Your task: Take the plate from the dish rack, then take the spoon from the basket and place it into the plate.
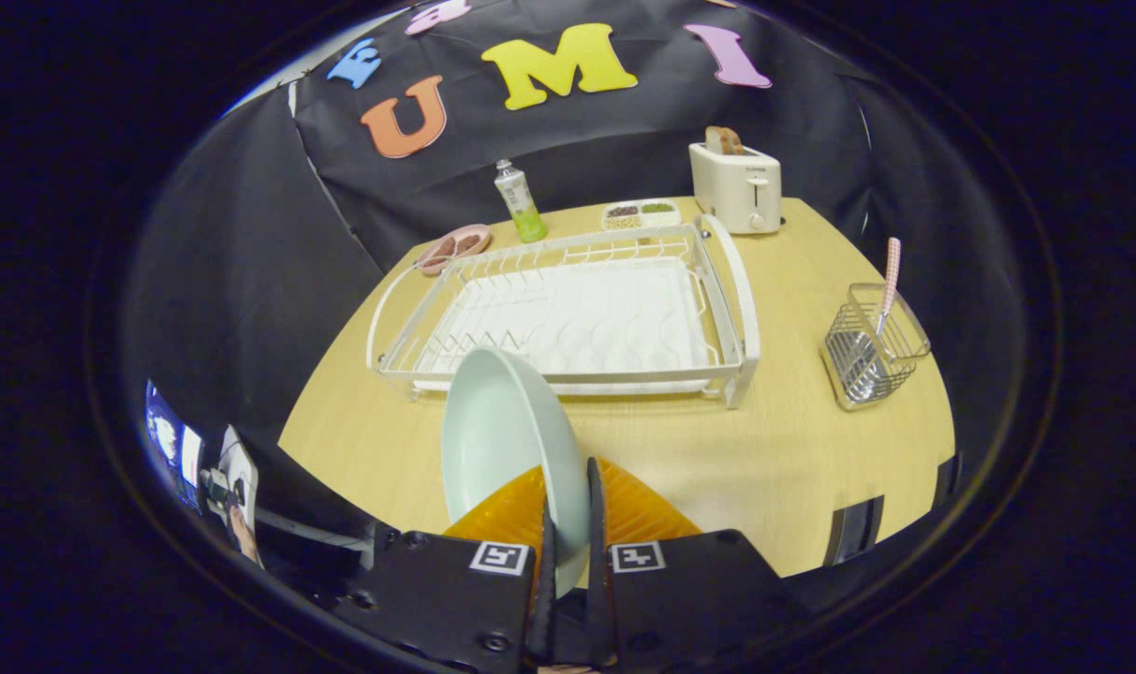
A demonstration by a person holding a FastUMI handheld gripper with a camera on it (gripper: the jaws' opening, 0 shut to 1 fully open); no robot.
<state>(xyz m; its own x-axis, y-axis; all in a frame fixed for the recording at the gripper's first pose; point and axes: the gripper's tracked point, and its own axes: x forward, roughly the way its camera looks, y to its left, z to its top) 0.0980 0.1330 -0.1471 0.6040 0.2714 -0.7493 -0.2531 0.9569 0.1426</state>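
Note:
A pale green plate stands on edge between my fingers, held above the wooden table in front of the dish rack. My gripper is shut on the plate's rim, one finger on each face. The white wire dish rack lies just beyond the plate in the middle of the table. To the right of the rack stands a wire basket with a spoon upright in it, its pink checked handle sticking out above the rim.
At the back of the wooden table stand a white toaster with bread, a small bottle, a pink dish and a divided tray of food. Bare tabletop lies between the rack and the near edge.

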